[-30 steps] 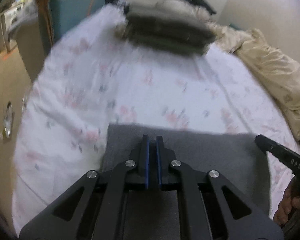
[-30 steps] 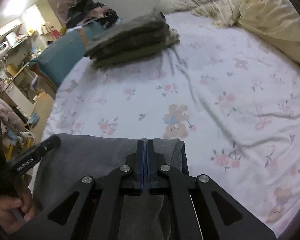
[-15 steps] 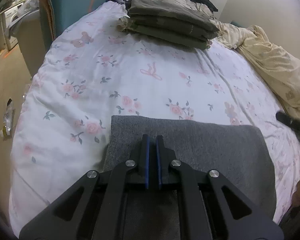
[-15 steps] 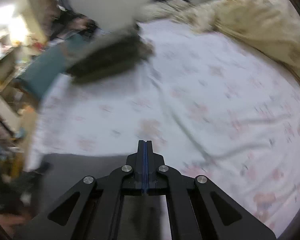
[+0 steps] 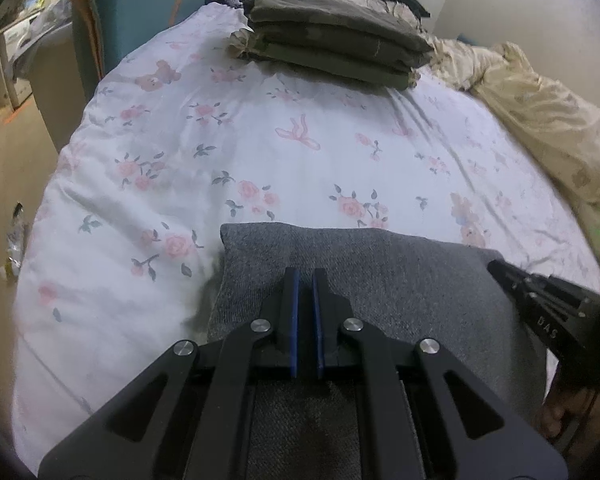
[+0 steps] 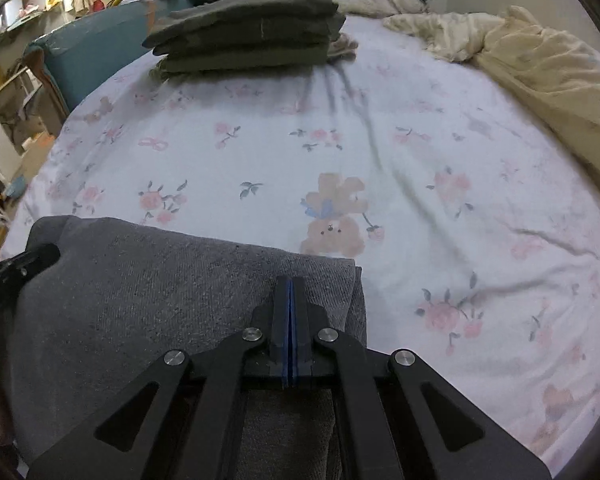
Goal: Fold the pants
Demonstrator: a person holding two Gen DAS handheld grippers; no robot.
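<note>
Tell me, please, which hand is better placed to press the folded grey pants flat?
Probably left: the left gripper sits well in over the grey pants, jaws shut, while the right gripper hangs near their right edge, beside bare floral sheet.

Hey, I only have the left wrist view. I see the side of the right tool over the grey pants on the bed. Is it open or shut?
Observer: Shut. In the right wrist view the right tool has its blue pads pressed together, with no cloth showing between them.
Operator: Where does it sit over the pants?
Observer: Its tips are above the grey pants, close to their right edge. There the cloth shows a fold line where it meets the flowered sheet, and only bare sheet with a bear print lies just past that corner.
</note>
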